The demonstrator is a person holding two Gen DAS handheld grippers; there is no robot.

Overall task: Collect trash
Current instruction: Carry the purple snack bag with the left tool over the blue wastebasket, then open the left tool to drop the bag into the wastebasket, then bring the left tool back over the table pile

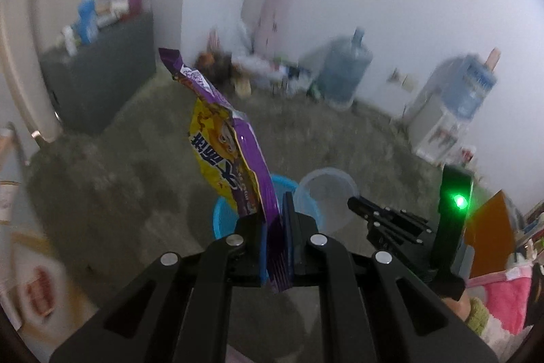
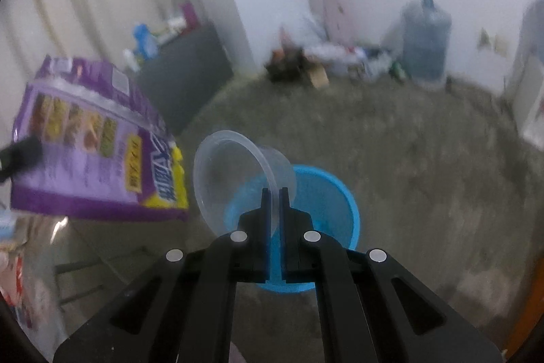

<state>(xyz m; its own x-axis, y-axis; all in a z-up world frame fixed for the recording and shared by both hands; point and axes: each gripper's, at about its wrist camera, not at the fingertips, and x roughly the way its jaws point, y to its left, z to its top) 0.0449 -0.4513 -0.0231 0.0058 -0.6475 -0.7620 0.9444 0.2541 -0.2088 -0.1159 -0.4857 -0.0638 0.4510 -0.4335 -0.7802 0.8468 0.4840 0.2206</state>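
Left gripper (image 1: 276, 210) pinching purple snack wrapper (image 1: 226, 138); right gripper (image 2: 275, 193) clamped on clear plastic cup (image 2: 234, 176) rim, both over blue bin (image 2: 326, 193) on floor.

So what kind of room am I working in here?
Probably a sparse home room used for storage: bare concrete floor, large blue water jugs against the white wall, and a dark cabinet crowded with bottles.

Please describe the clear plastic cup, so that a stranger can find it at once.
Look at the concrete floor, then the blue bucket standing on it. Above the bucket, the right gripper pinches the clear plastic cup by its wall; unlike the purple snack bag beside it, it is see-through.
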